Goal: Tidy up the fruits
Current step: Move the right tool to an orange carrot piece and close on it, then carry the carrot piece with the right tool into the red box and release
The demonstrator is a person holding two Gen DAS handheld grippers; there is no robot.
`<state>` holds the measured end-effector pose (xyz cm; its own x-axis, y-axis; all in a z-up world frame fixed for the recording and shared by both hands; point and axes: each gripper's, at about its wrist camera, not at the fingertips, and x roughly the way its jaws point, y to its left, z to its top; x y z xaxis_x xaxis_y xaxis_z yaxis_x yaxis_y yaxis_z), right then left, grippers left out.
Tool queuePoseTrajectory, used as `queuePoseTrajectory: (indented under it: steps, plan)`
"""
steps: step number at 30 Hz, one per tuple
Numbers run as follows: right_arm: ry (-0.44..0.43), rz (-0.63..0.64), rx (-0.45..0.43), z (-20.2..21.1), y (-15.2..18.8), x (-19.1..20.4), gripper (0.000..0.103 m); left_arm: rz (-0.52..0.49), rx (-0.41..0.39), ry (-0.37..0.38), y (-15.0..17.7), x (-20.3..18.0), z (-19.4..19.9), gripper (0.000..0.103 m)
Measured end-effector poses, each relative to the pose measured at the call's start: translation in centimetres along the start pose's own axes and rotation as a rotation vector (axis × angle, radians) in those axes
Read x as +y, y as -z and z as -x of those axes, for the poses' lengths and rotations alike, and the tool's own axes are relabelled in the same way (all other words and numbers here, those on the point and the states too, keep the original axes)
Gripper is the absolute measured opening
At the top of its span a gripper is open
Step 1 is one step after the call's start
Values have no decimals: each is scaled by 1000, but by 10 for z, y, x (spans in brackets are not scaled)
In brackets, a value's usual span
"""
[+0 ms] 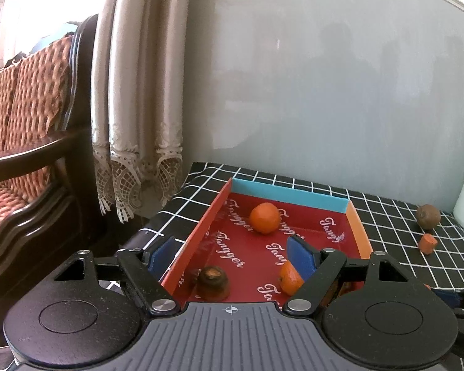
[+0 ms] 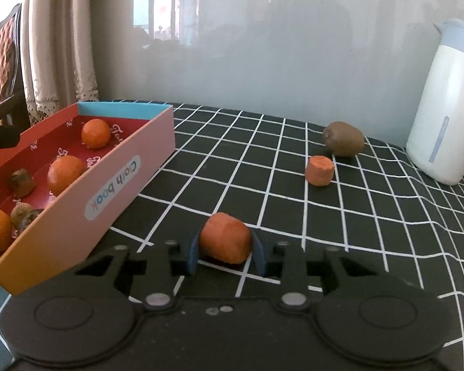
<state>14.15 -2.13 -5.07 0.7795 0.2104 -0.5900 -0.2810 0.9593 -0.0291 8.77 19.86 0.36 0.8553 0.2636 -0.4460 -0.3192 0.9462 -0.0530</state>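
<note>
the box (image 2: pixel 120 173) sits at the left of the checked cloth (image 2: pixel 294 216), its open top facing up so it can collect fruit; oranges (image 2: pixel 96 133) and brown pieces (image 2: pixel 21 182) already lie on its red floor. the left gripper (image 1: pixel 232 255) hangs over the box's near end with its jaws wide apart and nothing between them, likely waiting or steadying that side. to the right of the box, the right gripper (image 2: pixel 225 250) is closed on an orange chunk (image 2: pixel 225 236), blue pads pressing both flanks, the chunk low at the cloth. that grip looks meant for carrying it into the box. farther right lie a smaller chunk (image 2: pixel 319 170) and a kiwi (image 2: pixel 344 138), just beside each other, not yet collected. a white jug (image 2: pixel 442 108) stands at the far right, outside the job.
</note>
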Motion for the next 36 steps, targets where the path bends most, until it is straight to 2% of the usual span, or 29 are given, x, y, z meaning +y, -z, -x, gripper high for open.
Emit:
queuePoseTrajectory:
  steps: [11, 20, 22, 24, 26, 33, 36]
  plan:
    - [22, -32, -107, 28, -13, -6, 33, 9, -28, -20, -2, 4, 5, 78]
    - [21, -46, -198, 47, -22, 1, 33, 61, -80, -100, -6, 32, 12, 79]
    - [14, -45, -209, 48, -23, 5, 33, 68, -84, -118, -7, 40, 12, 81]
    - [6, -43, -221, 50, -25, 10, 33, 71, -90, -137, -6, 47, 13, 91]
    - [-6, -40, -231, 50, -26, 16, 33, 74, -101, -155, -6, 52, 14, 96]
    - [-57, -22, -253, 52, -32, 47, 33, 68, -105, -192, -6, 71, 15, 103]
    - [-82, -15, -259, 51, -35, 61, 33, 68, -108, -213, -6, 81, 17, 103]
